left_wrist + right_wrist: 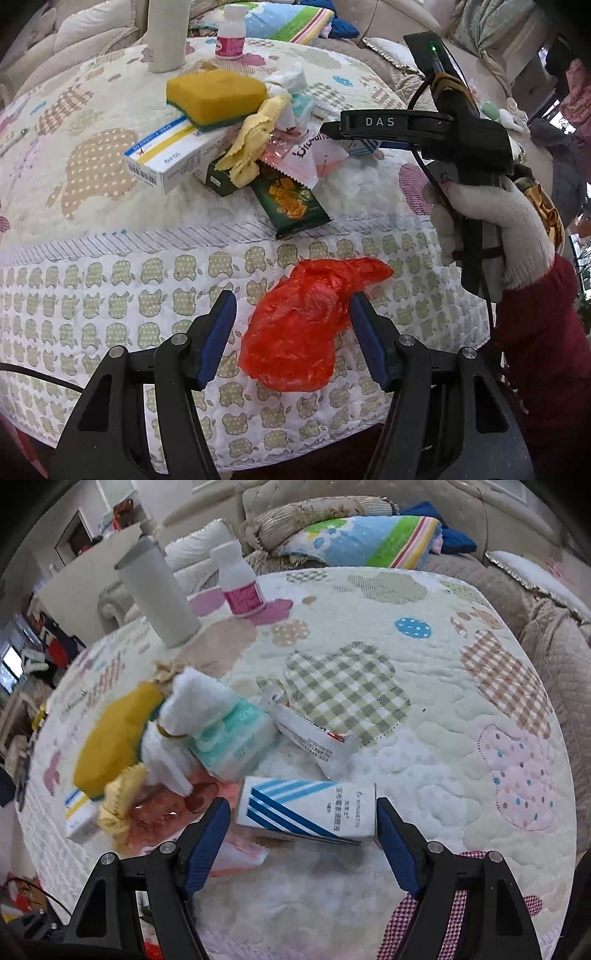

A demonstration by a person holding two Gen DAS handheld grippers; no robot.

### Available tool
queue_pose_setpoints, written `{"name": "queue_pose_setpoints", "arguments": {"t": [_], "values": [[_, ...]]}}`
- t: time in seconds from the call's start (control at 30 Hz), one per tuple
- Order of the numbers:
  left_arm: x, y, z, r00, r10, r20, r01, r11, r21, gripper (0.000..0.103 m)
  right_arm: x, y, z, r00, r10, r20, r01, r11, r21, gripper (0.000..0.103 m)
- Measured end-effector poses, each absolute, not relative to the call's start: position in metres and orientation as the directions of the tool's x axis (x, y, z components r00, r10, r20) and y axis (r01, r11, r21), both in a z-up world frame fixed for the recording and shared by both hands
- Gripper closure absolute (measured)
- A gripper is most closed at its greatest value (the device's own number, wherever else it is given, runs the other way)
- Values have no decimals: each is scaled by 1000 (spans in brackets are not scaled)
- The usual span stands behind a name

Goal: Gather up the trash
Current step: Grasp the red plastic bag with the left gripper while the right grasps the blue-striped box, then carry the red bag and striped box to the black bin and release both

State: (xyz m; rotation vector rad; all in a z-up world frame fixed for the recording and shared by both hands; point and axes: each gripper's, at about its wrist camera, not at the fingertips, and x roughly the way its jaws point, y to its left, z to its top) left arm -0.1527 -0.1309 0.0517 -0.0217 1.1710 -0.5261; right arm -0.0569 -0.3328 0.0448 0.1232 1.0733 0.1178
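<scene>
A crumpled red plastic bag [299, 325] lies on the quilt's hanging side. My left gripper [293, 336] is open, its blue pads on either side of the bag without pinching it. A pile of trash sits on the quilted table: a yellow sponge [216, 98], a white box with blue and yellow stripes [173, 155], a yellow cloth [251, 147], a green snack packet [291, 203], a pink wrapper [306, 155]. My right gripper [303, 823] is open around a white box with blue stripes [306, 810]; it also shows in the left wrist view [332, 131].
A tall white cylinder [159, 594] and a small white bottle with a pink label [240, 583] stand at the table's far side. White tissue and a teal tissue pack [229, 734] lie in the pile. A sofa with cushions [354, 535] is behind.
</scene>
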Motion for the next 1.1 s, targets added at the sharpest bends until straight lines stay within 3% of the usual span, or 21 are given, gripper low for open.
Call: {"name": "queue_pose_setpoints", "arguments": {"t": [0.3, 0.37, 0.47, 1.1], "values": [[-143, -148, 40, 258, -445, -858, 420, 851, -315, 42, -66, -348, 46, 511, 210, -833, -43, 975, 219, 30], [-144, -153, 39, 225, -470, -854, 444, 829, -340, 63, -73, -350, 53, 533, 206, -821, -57, 976, 208, 30], [-146, -161, 43, 230, -455, -860, 470, 826, -312, 68, -84, -356, 62, 555, 205, -806, -60, 977, 207, 30], [-140, -197, 79, 303, -467, -831, 477, 829, -292, 70, -141, -410, 80, 601, 171, -781, -19, 980, 200, 30]]}}
